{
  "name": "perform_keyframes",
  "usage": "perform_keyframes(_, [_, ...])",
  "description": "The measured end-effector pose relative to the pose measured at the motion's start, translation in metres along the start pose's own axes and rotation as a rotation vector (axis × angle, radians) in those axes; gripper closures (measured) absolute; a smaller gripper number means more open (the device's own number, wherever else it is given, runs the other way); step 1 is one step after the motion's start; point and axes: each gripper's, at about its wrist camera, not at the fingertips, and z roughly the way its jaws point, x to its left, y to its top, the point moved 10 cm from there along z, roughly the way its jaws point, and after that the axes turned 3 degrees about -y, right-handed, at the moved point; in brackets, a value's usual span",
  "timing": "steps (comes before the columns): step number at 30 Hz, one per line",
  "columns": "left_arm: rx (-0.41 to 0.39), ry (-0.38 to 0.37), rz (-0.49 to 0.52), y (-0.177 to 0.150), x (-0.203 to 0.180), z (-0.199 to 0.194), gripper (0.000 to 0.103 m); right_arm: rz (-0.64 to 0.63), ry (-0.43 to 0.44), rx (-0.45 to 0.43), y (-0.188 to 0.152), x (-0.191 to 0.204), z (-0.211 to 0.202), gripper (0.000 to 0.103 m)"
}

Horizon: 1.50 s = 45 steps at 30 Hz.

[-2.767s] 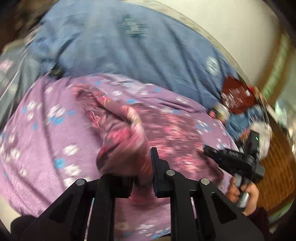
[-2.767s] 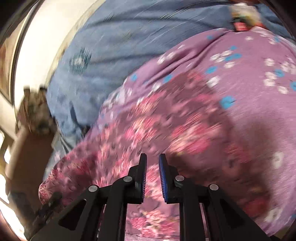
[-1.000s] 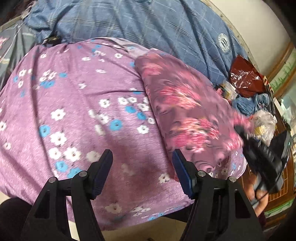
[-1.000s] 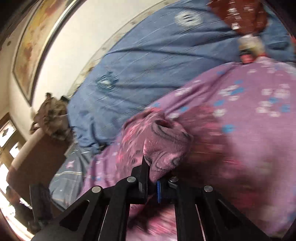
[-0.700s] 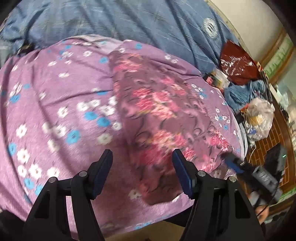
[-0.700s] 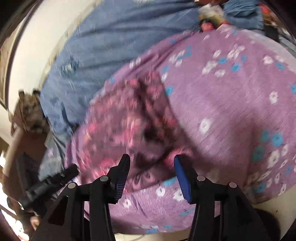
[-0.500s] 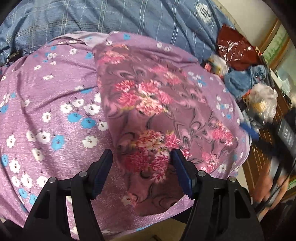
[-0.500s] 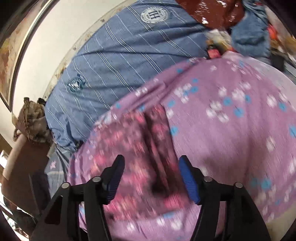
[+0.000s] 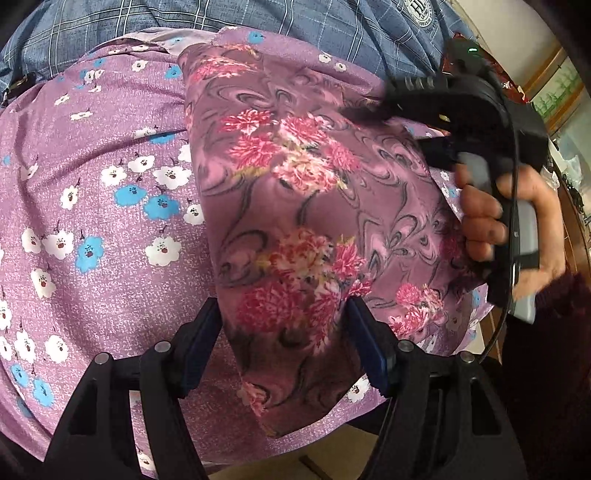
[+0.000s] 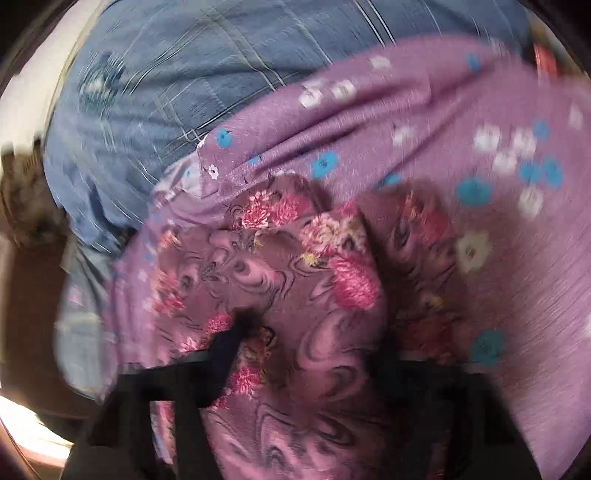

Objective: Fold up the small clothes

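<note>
A folded mauve garment with pink flowers point(image 9: 306, 206) lies on a purple cloth with white and blue flowers point(image 9: 92, 206). My left gripper point(image 9: 284, 325) is open, its jaws either side of the garment's near end. The right gripper point(image 9: 436, 103) reaches in from the right, held by a hand, over the garment's far right edge. In the blurred right wrist view the garment point(image 10: 295, 295) bunches up between the wide-apart jaws of my right gripper point(image 10: 306, 354) and covers much of them.
A blue plaid blanket point(image 9: 295, 22) lies behind the purple cloth and also shows in the right wrist view point(image 10: 184, 81). The cloth's front edge point(image 9: 314, 439) drops off to the floor. Clutter stands at the far right.
The left gripper let go of the garment and opened, then moved in over its near end. The right gripper released, opened, and has pushed into the garment's far right side.
</note>
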Motion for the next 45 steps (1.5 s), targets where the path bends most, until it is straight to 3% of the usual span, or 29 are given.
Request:
perform_keyframes(3, [-0.005, -0.003, -0.003, 0.000, -0.003, -0.002, 0.034, 0.048, 0.103, -0.117, 0.004, -0.007, -0.046, 0.094])
perform_keyframes(6, [-0.020, -0.021, 0.007, 0.001, -0.009, -0.005, 0.034, 0.074, 0.086, -0.184, 0.003, -0.027, -0.072, 0.094])
perform_keyframes(8, [-0.011, -0.019, 0.020, 0.002, -0.015, 0.000, 0.034, 0.092, 0.066, -0.153, -0.001, -0.043, -0.061, 0.092])
perform_keyframes(10, [0.016, -0.002, 0.025, -0.003, -0.016, 0.011, 0.033, 0.156, 0.039, -0.068, -0.007, -0.063, -0.032, 0.076])
perform_keyframes(11, [0.024, 0.008, 0.030, -0.005, -0.016, 0.015, 0.032, 0.201, 0.006, -0.030, -0.013, -0.076, -0.019, 0.051])
perform_keyframes(14, [0.031, 0.016, 0.051, -0.007, -0.018, 0.007, 0.032, 0.262, 0.054, -0.084, -0.016, -0.083, -0.029, 0.047])
perform_keyframes(19, [-0.043, 0.016, 0.029, 0.017, -0.009, -0.026, 0.032, 0.189, 0.105, -0.274, -0.013, -0.065, -0.098, 0.048])
perform_keyframes(21, [-0.082, 0.048, 0.044, 0.032, -0.008, -0.035, 0.032, 0.107, 0.124, -0.286, -0.021, -0.048, -0.110, 0.056])
perform_keyframes(22, [-0.095, 0.072, 0.055, 0.039, -0.007, -0.038, 0.032, 0.065, 0.122, -0.274, -0.030, -0.039, -0.112, 0.062])
perform_keyframes(23, [-0.097, 0.086, 0.059, 0.041, -0.005, -0.035, 0.032, 0.036, 0.115, -0.258, -0.037, -0.033, -0.110, 0.076])
perform_keyframes(24, [-0.094, 0.094, 0.063, 0.044, -0.005, -0.032, 0.032, 0.012, 0.106, -0.232, -0.047, -0.028, -0.104, 0.083])
perform_keyframes(27, [-0.016, 0.137, 0.084, 0.038, 0.002, -0.002, 0.031, 0.017, 0.049, -0.130, -0.071, -0.035, -0.068, 0.088])
perform_keyframes(28, [0.028, 0.141, 0.071, 0.031, 0.005, 0.009, 0.031, 0.043, 0.015, -0.052, -0.084, -0.044, -0.045, 0.089])
perform_keyframes(32, [0.061, 0.108, 0.053, 0.026, 0.003, 0.007, 0.032, 0.035, 0.000, -0.064, -0.077, -0.042, -0.057, 0.091])
perform_keyframes(33, [0.057, 0.112, 0.064, 0.030, 0.003, 0.002, 0.032, 0.022, -0.008, -0.099, -0.069, -0.038, -0.066, 0.083])
perform_keyframes(38, [-0.047, 0.135, 0.091, 0.082, 0.002, -0.024, 0.032, 0.028, 0.086, -0.157, -0.032, -0.012, -0.077, 0.082])
perform_keyframes(42, [-0.073, 0.194, 0.098, 0.122, 0.010, -0.008, 0.032, 0.050, 0.096, -0.143, -0.008, 0.005, -0.047, 0.082])
perform_keyframes(45, [-0.016, 0.254, 0.112, 0.134, 0.024, 0.029, 0.031, 0.120, 0.091, -0.044, -0.007, -0.004, 0.005, 0.086])
